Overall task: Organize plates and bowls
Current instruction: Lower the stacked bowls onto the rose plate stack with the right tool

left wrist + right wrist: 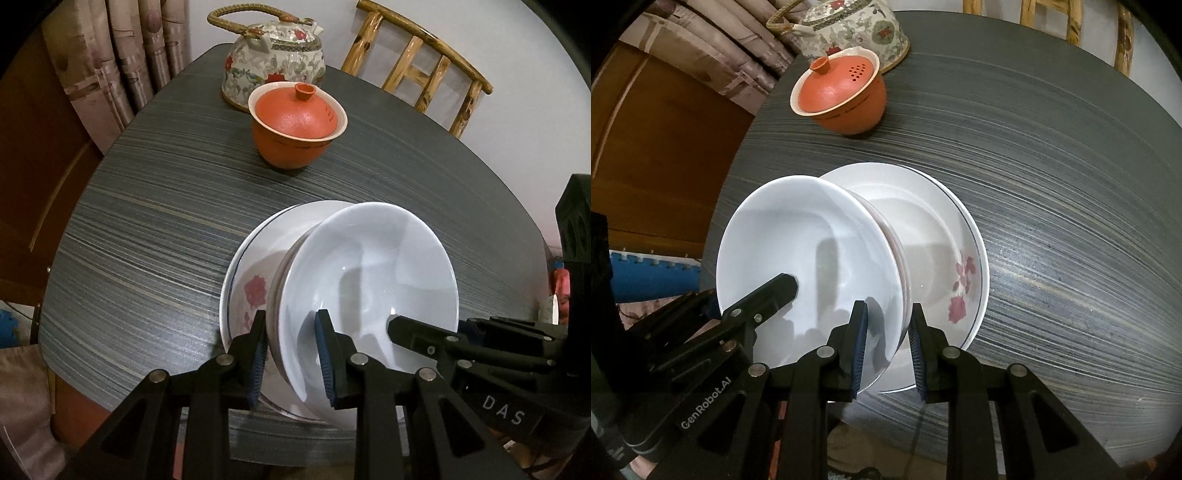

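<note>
Left wrist view alone shows the wooden chair (pixel 421 70) behind the bench (pixel 147 229); right wrist view alone shows a blue mat (pixel 650 275). The white bowl (pixel 369 280) hangs tilted over the flowered plate (pixel 255 280), its rim between the clenched jaws of the left gripper (pixel 291 354) and right gripper (pixel 888 347).

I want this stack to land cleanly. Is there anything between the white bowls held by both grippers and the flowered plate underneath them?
Nothing visible. The white bowls sit over the flowered plate, whose surface shows only its red flower print. The left gripper and right gripper clamp opposite rims. The orange lidded cup stands well behind.
</note>
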The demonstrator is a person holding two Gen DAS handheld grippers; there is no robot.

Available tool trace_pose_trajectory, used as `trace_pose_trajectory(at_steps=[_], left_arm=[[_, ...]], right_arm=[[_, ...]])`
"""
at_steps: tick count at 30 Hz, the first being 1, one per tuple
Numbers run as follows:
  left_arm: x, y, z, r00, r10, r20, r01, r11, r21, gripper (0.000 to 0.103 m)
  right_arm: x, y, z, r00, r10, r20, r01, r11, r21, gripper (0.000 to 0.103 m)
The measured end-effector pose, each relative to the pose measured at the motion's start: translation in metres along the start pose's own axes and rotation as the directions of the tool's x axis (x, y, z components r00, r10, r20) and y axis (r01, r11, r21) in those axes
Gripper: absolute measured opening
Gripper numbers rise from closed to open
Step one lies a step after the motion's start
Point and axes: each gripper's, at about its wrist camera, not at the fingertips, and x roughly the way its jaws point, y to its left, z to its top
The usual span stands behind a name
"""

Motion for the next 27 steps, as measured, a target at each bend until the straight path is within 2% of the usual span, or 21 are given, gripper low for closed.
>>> trace_pose_trajectory(at_steps=[14, 27], left_arm=[[0.0047, -0.0013, 0.0036, 1.000, 0.006, 0.001, -0.006, 1.000, -0.002, 0.026], [0.0050, 0.0006, 0.0070, 1.000, 0.001, -0.001, -0.001, 1.000, -0.013, 0.026]], right_arm=[[0.0027, 0.0005, 0.0044, 1.000, 0.000, -0.011, 0.000, 1.000, 0.005, 0.022], [0.0040, 0.0016, 0.0031, 1.000, 0.015, 0.003, -0.015, 1.000, 0.015, 0.031]])
